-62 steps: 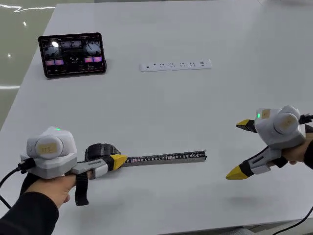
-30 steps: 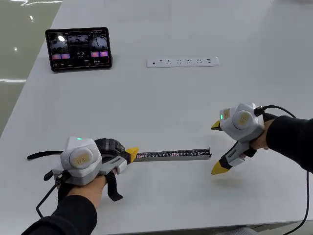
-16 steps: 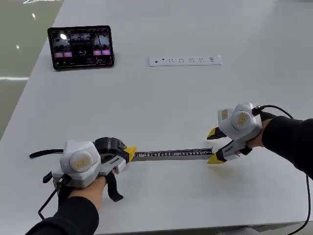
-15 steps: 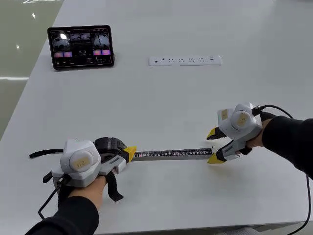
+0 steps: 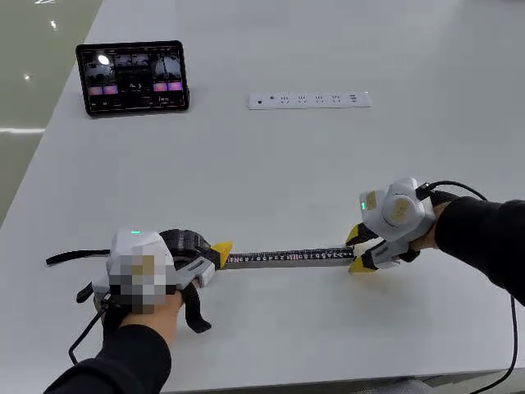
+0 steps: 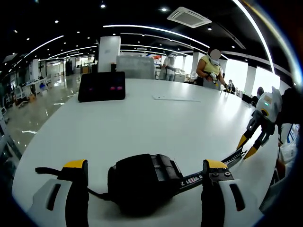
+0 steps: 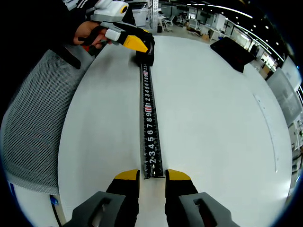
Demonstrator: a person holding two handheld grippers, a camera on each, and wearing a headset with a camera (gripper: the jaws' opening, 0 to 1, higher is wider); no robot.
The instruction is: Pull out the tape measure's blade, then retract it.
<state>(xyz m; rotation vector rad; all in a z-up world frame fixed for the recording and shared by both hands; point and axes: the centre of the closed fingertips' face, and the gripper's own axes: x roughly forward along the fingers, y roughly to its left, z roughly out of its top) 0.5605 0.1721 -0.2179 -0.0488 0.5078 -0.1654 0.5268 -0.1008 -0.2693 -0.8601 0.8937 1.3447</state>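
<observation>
The black tape measure case [image 5: 184, 244] lies on the white table, its blade [image 5: 287, 257] drawn out to the right. My left gripper [image 5: 205, 250] is open, one jaw on each side of the case [image 6: 144, 182], with small gaps showing in the left gripper view. My right gripper [image 5: 354, 252] is at the blade's far end. Its yellow-tipped jaws have narrowed to the blade's width, and the right gripper [image 7: 152, 176] is shut on the blade [image 7: 150, 118] at its tip, edge to edge. The case [image 7: 146, 51] sits at the far end of that view.
A tablet [image 5: 133, 76] stands at the back left and a white power strip [image 5: 309, 100] lies at the back middle. The case's black strap [image 5: 70, 257] trails left. The table's front edge is close below both hands. A grey mesh chair [image 7: 33, 118] stands beside the table.
My right gripper came in leftward to the blade's end and its jaws narrowed onto it. The left gripper and the case have stayed in place over the last second.
</observation>
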